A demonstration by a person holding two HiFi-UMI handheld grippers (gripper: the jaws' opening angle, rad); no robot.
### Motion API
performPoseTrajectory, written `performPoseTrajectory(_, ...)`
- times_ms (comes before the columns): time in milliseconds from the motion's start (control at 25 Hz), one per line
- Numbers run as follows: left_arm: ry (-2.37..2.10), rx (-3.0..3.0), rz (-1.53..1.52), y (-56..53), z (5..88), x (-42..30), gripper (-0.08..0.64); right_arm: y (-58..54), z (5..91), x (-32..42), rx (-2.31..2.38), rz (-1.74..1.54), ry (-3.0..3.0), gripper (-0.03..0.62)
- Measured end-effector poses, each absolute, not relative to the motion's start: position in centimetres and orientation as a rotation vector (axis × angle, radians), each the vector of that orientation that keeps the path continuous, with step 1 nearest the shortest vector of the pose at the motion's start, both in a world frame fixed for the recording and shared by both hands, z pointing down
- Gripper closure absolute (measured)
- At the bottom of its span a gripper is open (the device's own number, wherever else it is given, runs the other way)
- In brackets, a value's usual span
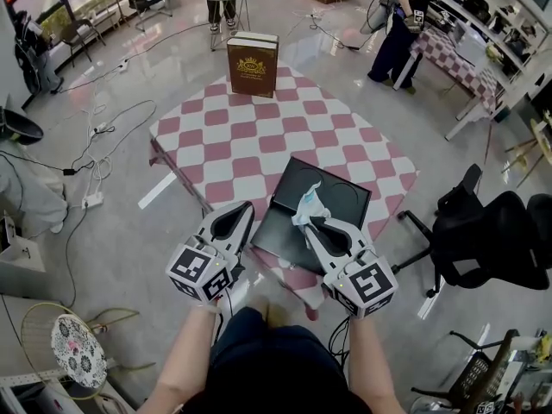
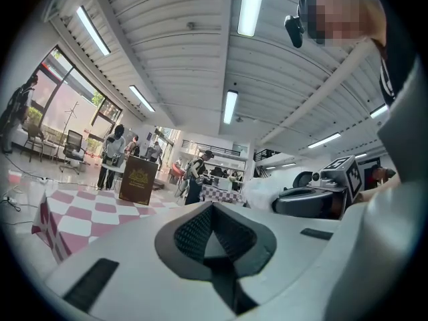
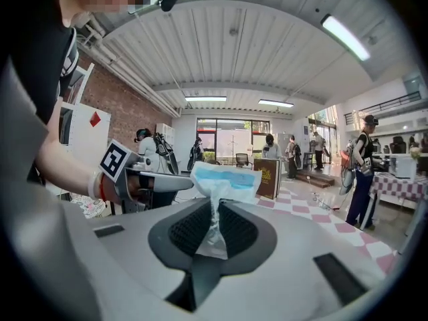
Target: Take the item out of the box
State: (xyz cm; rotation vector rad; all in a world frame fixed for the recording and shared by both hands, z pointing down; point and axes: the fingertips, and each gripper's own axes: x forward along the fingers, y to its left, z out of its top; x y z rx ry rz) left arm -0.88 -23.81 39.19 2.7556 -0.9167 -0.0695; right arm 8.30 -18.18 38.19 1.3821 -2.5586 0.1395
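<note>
— What has the right gripper got hold of?

— A soft packet, white crinkly film with a pale blue band across it. The two jaws are pinched together on its narrow, scrunched end, and the dark ribbed pads press the film flat between them.

— Which way is it lying?

— Its long axis runs on from the jaws, straight out along the gripper's line. The pinched end is nearest the person. The broad, blue-banded end fans out at the far side, pointing toward the far end of the table and slightly upward.

— And where is it in relation to the box?

— It's over the near part of the black box, a flat, square-cornered thing with a smooth dark surface, lying on the pink-and-white checked cloth at the table's near edge. From above I can't tell whether the packet touches it.

— The other claw?

— The left gripper is beside it, just off the black box's left edge. Its white shells are closed tip to tip, with nothing between the pads.

— Anything else on the cloth?

— A tall brown box with a gold emblem stands upright at the far end, well apart from the rest.
</note>
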Motion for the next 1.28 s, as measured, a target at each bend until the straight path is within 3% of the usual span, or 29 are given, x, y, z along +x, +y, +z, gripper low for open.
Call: performPoseTrajectory(1280,-0.941,2.799,-0.165,-23.7,34.7,-1.4,0.554,-18.2,33.0,9.9,1.532,0.084,-2.643,0.551)
